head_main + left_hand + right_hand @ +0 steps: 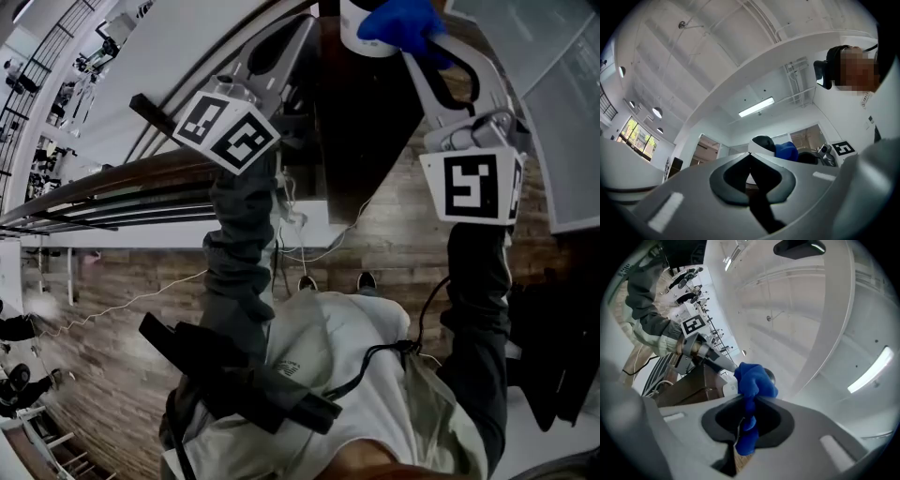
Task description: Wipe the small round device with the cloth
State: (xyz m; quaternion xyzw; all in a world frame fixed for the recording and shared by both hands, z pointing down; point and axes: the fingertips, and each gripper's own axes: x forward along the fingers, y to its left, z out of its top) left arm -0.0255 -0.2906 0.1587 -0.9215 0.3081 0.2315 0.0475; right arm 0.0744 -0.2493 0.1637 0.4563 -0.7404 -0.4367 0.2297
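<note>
Seen from the head camera, a person in a pale top (347, 375) and dark sleeves lifts both grippers toward a dark wooden counter (361, 131). The left marker cube (227, 131) and the right marker cube (473, 186) ride just above the sleeves.

The right tongs (746, 397) pinch a blue cloth (753, 380). A tail of the fabric hangs down between the jaws, and the bunched part stands out past the tips. That bunch lies against the small round device (764, 143), a white-and-black unit standing on the counter. In the left gripper view the cloth sits on the device's right flank, and in the right gripper view it covers most of the device, leaving only a dark curve showing behind it.

The left tongs (750, 153) are pressed together at the tips, with nothing between them. The device stands just beyond those tips and a little to their right in the left gripper view. Whether the tips touch it cannot be told. The two grippers come at it from opposite sides, each showing in the other's camera.

Below the counter lies a wood-plank floor (122, 375) with a thin white cable (122, 309) trailing across it. High overhead, the left gripper view takes in a long ceiling light (756, 107) under a white ceiling.
</note>
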